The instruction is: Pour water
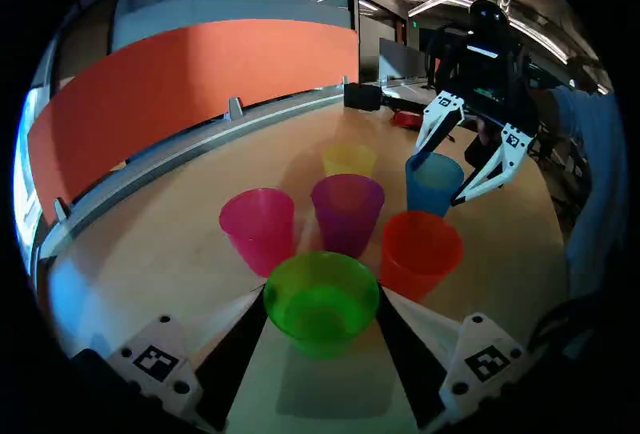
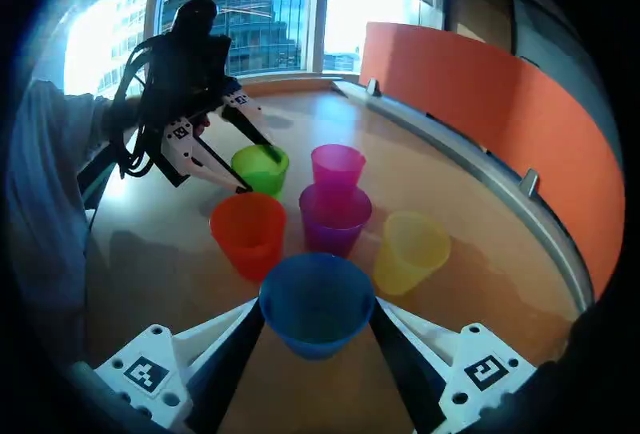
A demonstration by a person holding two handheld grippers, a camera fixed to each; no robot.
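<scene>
The left claw (image 1: 320, 296) pinches the green cup (image 1: 322, 318), and the right claw (image 2: 317, 302) pinches the blue cup (image 2: 317, 323). Both cups are upright on the bench (image 1: 152, 258), long axes vertical and mouths up, with the purple cup (image 1: 347, 210) between them.

Yellow cup (image 1: 349, 158) partly behind purple cup (image 1: 347, 214)

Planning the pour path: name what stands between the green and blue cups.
The orange cup stands between the green cup and blue cup, the purple cup just beside that line; both gripper views show it.
</scene>
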